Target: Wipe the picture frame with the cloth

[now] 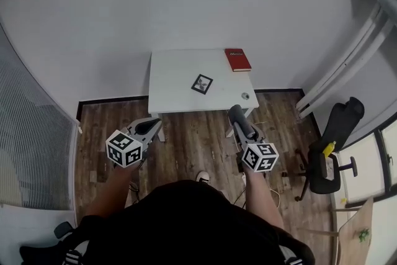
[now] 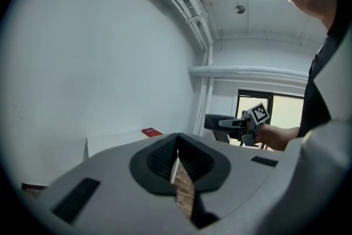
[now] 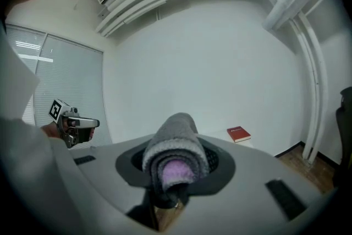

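the small black-framed picture frame lay flat on the white square bench, near the middle and towards the front edge. it was well apart from both tongs. a red book sat at the bench's far right corner, and a small round grey thing, too small to tell, was near the front right corner. the left tongs hung over the dark wooden floor just short of the bench's front left corner, their jaws pressed together. the right tongs were held before the front right corner, pinching a rolled grey cloth with a purple inner layer that stuck out past their tips. a black office chair stood off to the right.
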